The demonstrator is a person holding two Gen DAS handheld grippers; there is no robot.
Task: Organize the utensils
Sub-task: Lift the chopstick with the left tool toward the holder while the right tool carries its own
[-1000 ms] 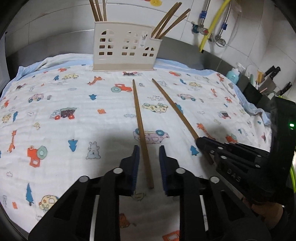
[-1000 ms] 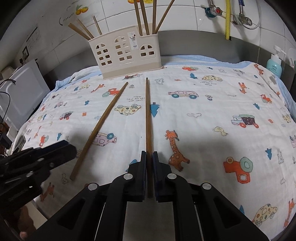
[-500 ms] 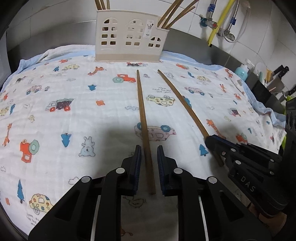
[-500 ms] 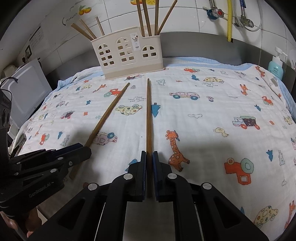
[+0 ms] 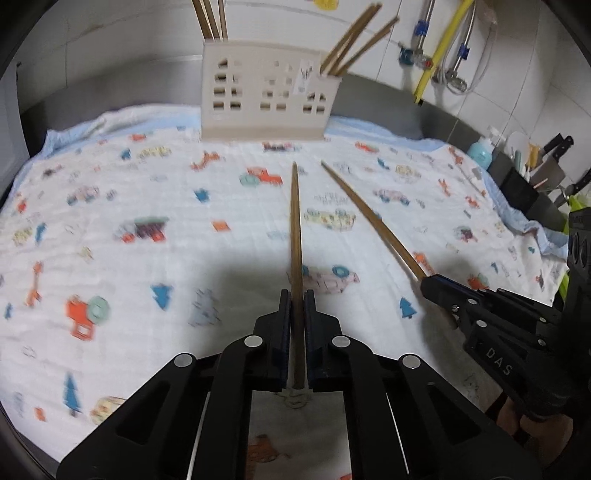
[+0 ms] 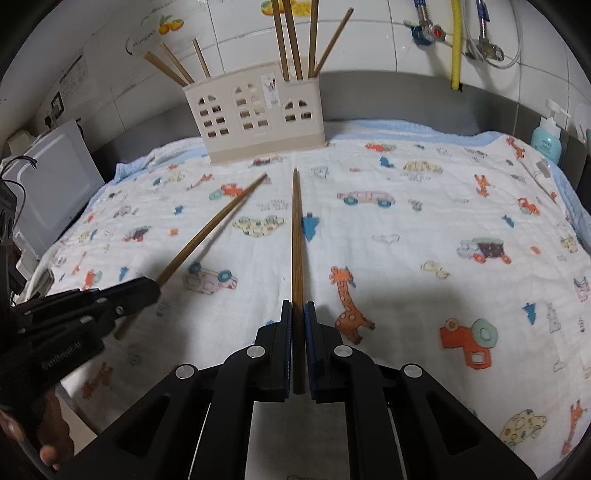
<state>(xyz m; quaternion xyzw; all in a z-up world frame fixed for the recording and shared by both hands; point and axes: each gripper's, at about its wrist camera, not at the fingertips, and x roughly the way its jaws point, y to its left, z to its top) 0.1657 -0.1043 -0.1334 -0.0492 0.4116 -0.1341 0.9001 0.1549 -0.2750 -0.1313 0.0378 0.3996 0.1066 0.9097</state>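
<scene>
Microwave (image 6: 55, 184) (right wrist view only)

In my left view the printed blanket (image 5: 110, 229) and the cream holder (image 5: 266, 92) are smeared with blur, the standing chopsticks (image 5: 212, 18) run off the top edge, and my right gripper (image 5: 439, 291) hides the near end of its chopstick (image 5: 369, 218).

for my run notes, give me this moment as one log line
left gripper: shut on left chopstick | right gripper: shut on right chopstick | both chopstick tips toward holder | cloth: beneath
</scene>
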